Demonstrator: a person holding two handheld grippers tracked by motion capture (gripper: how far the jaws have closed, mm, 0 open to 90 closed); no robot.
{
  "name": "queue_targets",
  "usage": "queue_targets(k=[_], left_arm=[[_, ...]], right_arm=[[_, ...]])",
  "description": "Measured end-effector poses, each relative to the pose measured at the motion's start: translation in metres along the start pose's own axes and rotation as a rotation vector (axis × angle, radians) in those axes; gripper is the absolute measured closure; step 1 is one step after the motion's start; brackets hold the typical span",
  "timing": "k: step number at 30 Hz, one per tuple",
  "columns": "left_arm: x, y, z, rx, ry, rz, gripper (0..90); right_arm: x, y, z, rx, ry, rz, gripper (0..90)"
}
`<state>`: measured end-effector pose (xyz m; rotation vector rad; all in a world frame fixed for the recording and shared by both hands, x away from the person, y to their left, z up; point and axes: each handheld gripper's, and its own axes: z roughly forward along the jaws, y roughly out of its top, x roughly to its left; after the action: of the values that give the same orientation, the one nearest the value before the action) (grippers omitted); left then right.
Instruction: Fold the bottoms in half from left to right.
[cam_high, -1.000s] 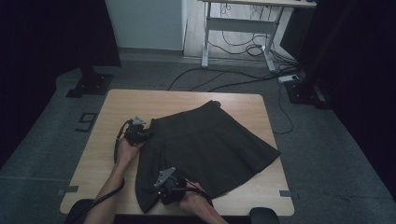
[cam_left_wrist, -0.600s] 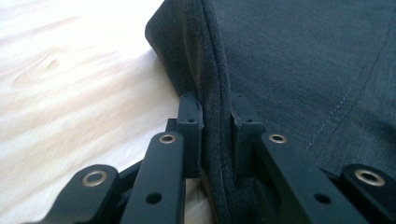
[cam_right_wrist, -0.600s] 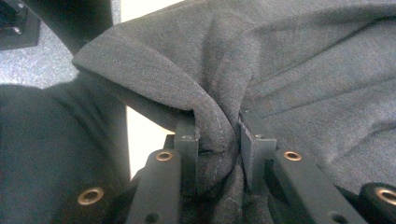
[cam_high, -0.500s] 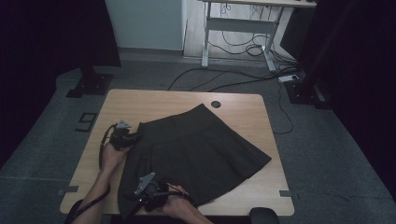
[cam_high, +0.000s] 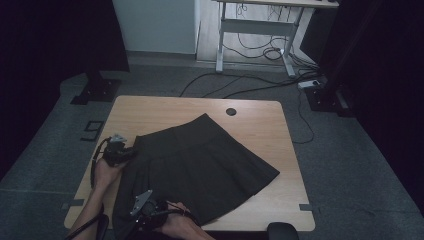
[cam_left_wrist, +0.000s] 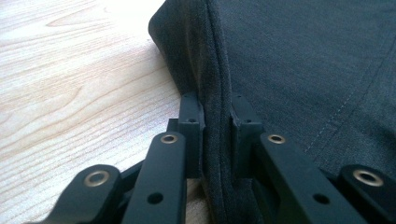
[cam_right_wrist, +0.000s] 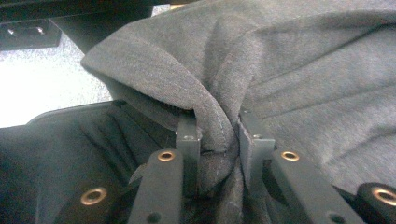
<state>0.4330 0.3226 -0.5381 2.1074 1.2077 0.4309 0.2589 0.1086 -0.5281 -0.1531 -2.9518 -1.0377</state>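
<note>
The dark skirt (cam_high: 200, 165) is dragged further off the tabletop (cam_high: 150, 112) edge than before, pinched by both the left hand-held gripper (cam_high: 120, 150) and the right hand-held gripper (cam_high: 147, 210); a round grommet (cam_high: 230, 111) lies beyond the skirt.

One readable sign is showing in the high view: a dark numeral "9" (cam_high: 92, 130) is lying on the grey carpeted floor (cam_high: 45, 165), just beside the far left corner of the light wooden table (cam_high: 150, 112). The two gripper views are showing no lettering, label, brand or number on any surface.
</note>
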Motion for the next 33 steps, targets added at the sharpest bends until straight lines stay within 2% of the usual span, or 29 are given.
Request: queue_targets(k=[4, 6, 9, 14, 19, 24, 30, 33], left_arm=[[-0.008, 0.012, 0.0, 0.072, 0.052, 0.072, 81.2], [-0.012, 0.018, -0.001, 0.086, 0.071, 0.098, 82.3], [-0.016, 0.029, -0.006, 0.065, 0.087, 0.106, 83.2], [-0.021, 0.052, -0.015, 0.017, 0.089, 0.113, 83.7], [-0.029, 0.08, -0.02, -0.043, 0.053, 0.105, 83.8], [-0.039, 0.103, -0.017, -0.089, 0.003, 0.085, 83.9], [-0.056, 0.128, -0.005, -0.128, -0.038, 0.089, 84.2], [-0.066, 0.14, 0.005, -0.13, -0.053, 0.105, 84.2]], right_arm=[[-0.001, -0.002, -0.012, -0.013, -0.02, 0.0, 75.7], [-0.002, -0.004, -0.019, -0.025, -0.031, -0.002, 76.0], [-0.004, -0.007, -0.032, -0.044, -0.053, 0.002, 76.1], [-0.015, -0.017, -0.06, -0.078, -0.11, 0.026, 76.2], [-0.028, -0.034, -0.085, -0.106, -0.158, 0.079, 76.5], [-0.038, -0.052, -0.109, -0.134, -0.211, 0.118, 76.7], [-0.047, -0.074, -0.137, -0.15, -0.268, 0.165, 76.7], [-0.051, -0.085, -0.15, -0.151, -0.3, 0.19, 76.7]])
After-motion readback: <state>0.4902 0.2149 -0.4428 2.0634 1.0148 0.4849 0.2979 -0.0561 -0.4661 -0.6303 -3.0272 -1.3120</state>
